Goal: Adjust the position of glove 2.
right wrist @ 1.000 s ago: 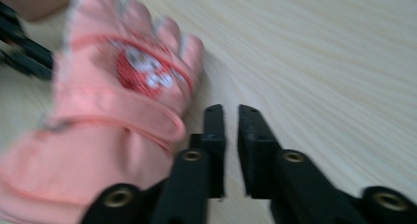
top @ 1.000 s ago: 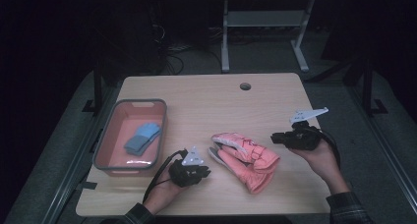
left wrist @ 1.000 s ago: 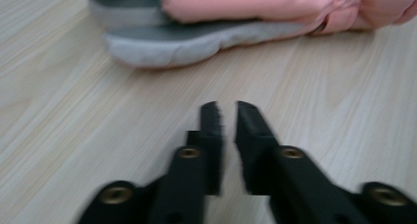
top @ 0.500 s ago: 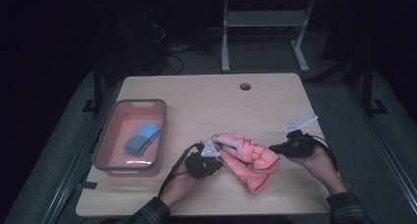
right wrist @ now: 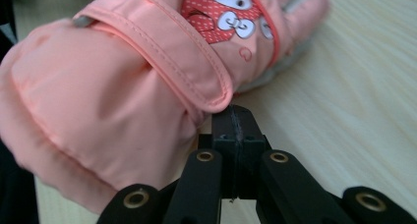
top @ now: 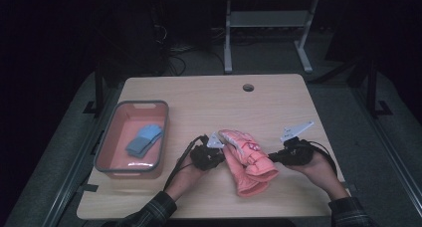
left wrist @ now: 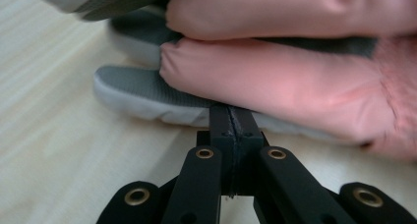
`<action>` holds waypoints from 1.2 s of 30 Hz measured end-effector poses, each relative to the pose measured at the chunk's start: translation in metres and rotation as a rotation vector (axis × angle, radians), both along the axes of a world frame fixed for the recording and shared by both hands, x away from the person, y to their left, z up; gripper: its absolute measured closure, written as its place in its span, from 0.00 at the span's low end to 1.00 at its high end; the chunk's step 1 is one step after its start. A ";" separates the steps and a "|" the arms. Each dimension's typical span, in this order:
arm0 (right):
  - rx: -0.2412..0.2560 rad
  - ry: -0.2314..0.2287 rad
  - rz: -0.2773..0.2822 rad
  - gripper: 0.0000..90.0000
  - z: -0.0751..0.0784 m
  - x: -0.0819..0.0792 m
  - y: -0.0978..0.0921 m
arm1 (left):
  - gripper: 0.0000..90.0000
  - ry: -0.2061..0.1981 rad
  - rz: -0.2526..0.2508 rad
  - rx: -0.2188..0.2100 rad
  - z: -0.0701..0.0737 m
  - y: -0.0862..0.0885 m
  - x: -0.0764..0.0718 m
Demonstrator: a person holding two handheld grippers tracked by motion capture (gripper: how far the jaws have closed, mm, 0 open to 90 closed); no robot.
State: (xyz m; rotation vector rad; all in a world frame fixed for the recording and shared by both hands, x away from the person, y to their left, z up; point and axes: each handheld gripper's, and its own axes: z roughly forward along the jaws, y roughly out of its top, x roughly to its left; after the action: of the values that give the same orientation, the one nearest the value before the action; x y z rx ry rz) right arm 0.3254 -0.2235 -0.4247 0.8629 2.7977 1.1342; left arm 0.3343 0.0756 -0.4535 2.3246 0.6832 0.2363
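A: Noted: pair of pink ski gloves [top: 247, 160], stacked, lying on the bench [top: 278, 102] near its front edge, between the two hands.

B: Handling?

A: Judged soft, padded and light; the nylon shell looks slick, so a pinch on the bulk could slide. Better holds: the grey palm edge on the left side, the stitched cuff strap on the right.

B: Jaw state?

A: Left gripper [left wrist: 231, 117]: jaws pressed together at the grey rim of the lower glove's fingers. No fabric seen between them, so closed but not clearly holding. Right gripper [right wrist: 234, 117]: jaws likewise together, tips just under the cuff strap, touching or nearly so; no fold visibly caught.

B: What does each view add?

A: Left gripper view shows the textured grey palm and white edging under the pink shell; the high view gives no such detail. Right gripper view shows the cartoon patch with a bow on the glove's back and the strap stitching. High view gives layout: grippers flank the gloves, left [top: 208, 155] at the fingertips, right [top: 291, 155] at the cuffs. Well to the left sits a pink bin [top: 115, 137] holding a blue folded cloth [top: 144, 140].
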 end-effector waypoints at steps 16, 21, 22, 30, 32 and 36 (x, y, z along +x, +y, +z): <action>0.010 0.021 0.108 0.99 -0.001 -0.017 0.030 | 0.99 0.021 -0.046 -0.001 0.001 -0.013 0.037; 0.013 0.010 0.095 0.94 0.001 -0.019 0.026 | 0.95 0.013 -0.037 -0.015 0.007 -0.004 0.033; 0.021 0.014 0.088 0.92 0.002 -0.020 0.025 | 0.94 0.016 -0.038 -0.015 0.008 -0.002 0.031; 0.135 -0.037 0.071 0.65 0.026 -0.028 0.018 | 0.70 0.013 -0.026 -0.012 0.019 0.019 0.009; 0.142 -0.038 0.082 0.63 0.027 -0.028 0.019 | 0.68 0.014 -0.022 -0.015 0.021 0.025 0.005; 0.153 -0.038 0.105 0.58 0.027 -0.030 0.030 | 0.62 0.021 -0.015 -0.009 0.021 0.037 -0.005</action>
State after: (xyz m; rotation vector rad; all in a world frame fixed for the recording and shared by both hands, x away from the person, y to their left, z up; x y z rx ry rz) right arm 0.2952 -0.1937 -0.3975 0.7012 2.7844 1.3789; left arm 0.3289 0.1122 -0.4327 2.3265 0.6753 0.2016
